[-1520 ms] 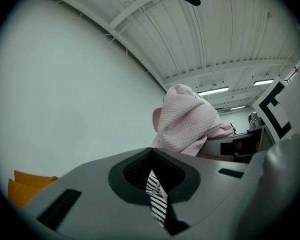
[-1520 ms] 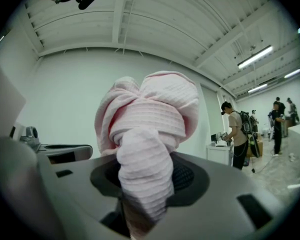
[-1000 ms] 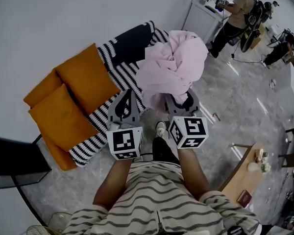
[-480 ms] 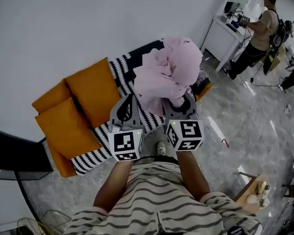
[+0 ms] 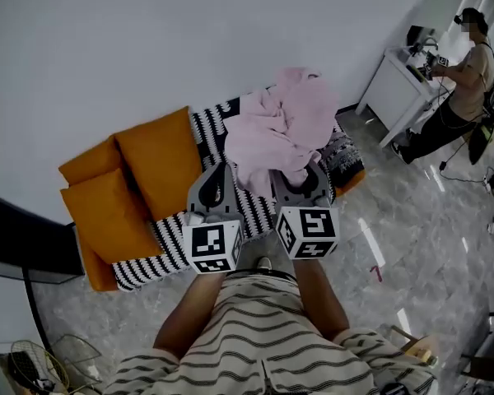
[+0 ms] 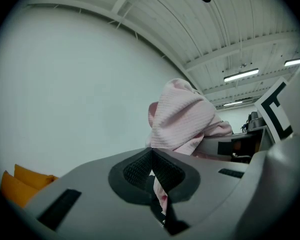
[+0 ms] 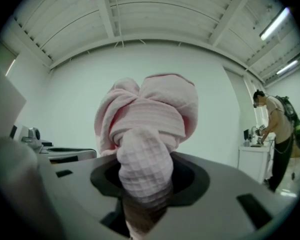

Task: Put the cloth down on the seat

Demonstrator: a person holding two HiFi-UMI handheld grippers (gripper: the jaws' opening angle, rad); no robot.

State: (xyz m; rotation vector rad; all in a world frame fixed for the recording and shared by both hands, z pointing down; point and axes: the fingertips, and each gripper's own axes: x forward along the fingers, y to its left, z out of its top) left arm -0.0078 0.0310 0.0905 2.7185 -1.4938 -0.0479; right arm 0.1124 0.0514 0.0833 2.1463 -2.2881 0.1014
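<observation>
Together, the left gripper (image 5: 218, 171), pinching a thin fold, and the right gripper (image 5: 299, 176), clamped around a thick bunch, held the pink waffle-weave cloth (image 5: 280, 130) above the striped seat (image 5: 257, 211).

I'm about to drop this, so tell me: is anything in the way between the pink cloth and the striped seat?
Nothing visible does. The pink cloth is gripped by the left tool and right tool above the striped seat. The orange cushions sit on the seat's left end, off to the side.
</observation>
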